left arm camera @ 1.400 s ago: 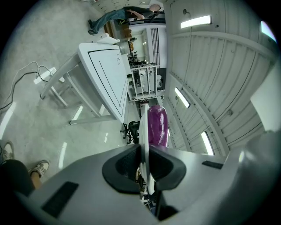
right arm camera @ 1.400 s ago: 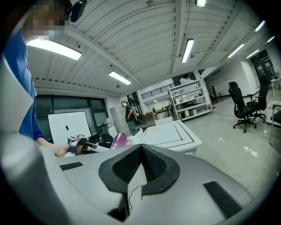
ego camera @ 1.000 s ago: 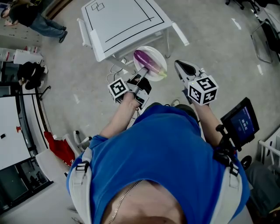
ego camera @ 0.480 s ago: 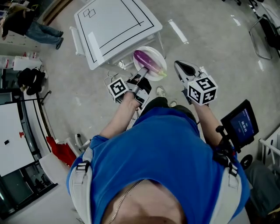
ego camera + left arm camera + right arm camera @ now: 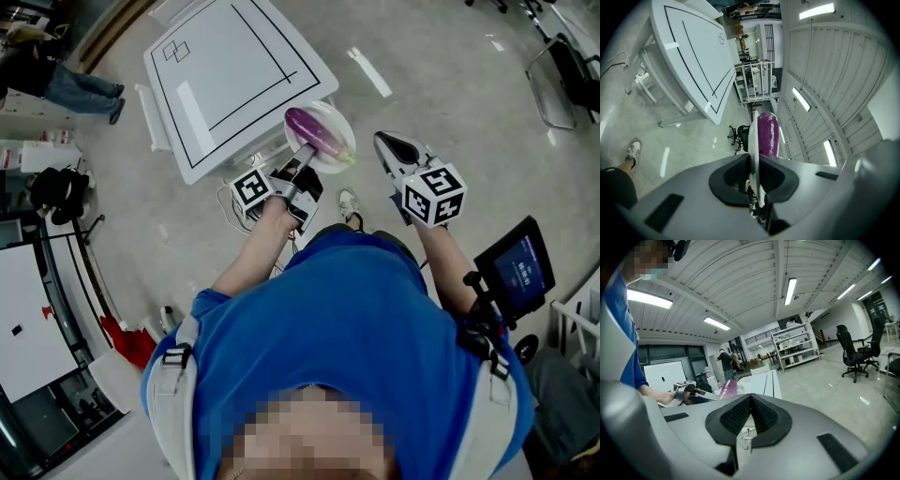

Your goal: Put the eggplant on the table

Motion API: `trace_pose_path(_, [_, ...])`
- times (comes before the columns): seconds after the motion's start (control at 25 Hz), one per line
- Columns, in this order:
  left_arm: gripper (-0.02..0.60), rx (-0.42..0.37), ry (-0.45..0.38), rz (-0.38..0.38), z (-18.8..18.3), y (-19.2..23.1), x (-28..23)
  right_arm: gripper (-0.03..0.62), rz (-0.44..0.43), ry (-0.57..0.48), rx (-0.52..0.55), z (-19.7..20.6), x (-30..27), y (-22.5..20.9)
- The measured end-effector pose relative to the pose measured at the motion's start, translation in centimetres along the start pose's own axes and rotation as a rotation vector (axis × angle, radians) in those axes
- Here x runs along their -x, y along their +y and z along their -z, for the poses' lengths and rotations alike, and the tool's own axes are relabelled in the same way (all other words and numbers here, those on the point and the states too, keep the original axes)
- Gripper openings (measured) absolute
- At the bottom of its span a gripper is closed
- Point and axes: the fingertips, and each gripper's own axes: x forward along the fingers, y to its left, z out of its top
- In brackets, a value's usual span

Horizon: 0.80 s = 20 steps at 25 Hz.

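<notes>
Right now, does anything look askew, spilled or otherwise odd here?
Nothing spilled. One oddity: the eggplant lies loose on a white plate that the left gripper alone pinches by its rim, over the floor short of the table. The right gripper is shut and empty.

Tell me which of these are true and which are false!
1. The eggplant lies on a white plate. True.
2. The left tongs pinch the plate's rim. True.
3. The right tongs hold a spoon. False: they are shut with nothing in them.
4. The plate rests on the table. False: the left tongs hold it up in the air near the table's corner.
5. The eggplant is green all over. False: it is mostly purple.
</notes>
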Motion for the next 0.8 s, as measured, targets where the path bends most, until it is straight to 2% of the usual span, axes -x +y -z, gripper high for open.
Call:
trace_pose_path(0.28, [0.032,0.000,0.005,-0.019,-8.1,1.1,-8.3,0.002,-0.002,0.009,-0.006,-3.7,-8.7,-6.9])
trace_pose_path(0.56, [0.032,0.010,0.027,-0.003,-8.4,0.3,-9.7,0.002,0.031,0.000,-0.013,-4.4,-8.8,-8.0])
trace_pose_path(0.8, [0.032,0.010,0.009,-0.030,-8.7,1.3,-8.9,0.002,0.016,-0.005,-0.004,-4.5,-9.0,-7.3])
